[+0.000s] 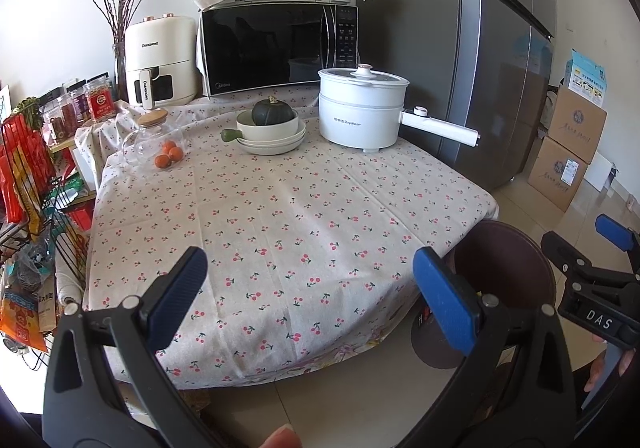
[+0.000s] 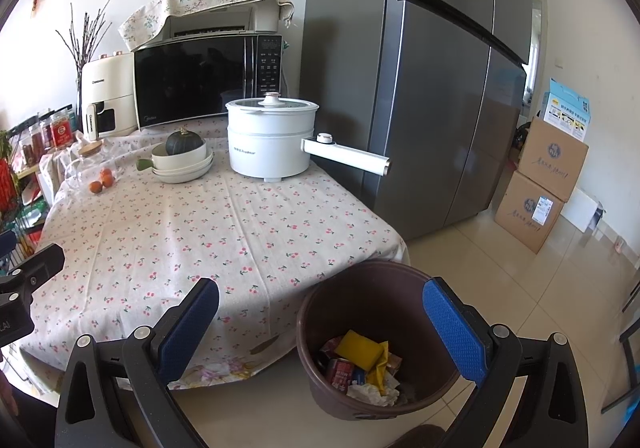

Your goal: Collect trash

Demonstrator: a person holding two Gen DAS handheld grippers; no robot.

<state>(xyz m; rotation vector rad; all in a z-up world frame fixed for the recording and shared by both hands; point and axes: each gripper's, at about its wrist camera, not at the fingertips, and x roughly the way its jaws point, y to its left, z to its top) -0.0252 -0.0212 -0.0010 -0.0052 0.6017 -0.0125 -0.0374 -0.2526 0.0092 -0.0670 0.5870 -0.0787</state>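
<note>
Hovering with jaws spread wide and holding nothing, the right gripper (image 2: 320, 324) frames the brown trash bin (image 2: 360, 288) at bottom center, wrappers and a can inside. Left gripper (image 1: 308, 288) also gapes empty, low over the cherry-print tablecloth (image 1: 280, 200).

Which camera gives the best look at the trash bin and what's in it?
The right wrist view: it looks down into the brown bin, showing wrappers, a can and crumpled paper inside. The left wrist view catches only its rim and inner wall, behind a gripper finger.
</note>
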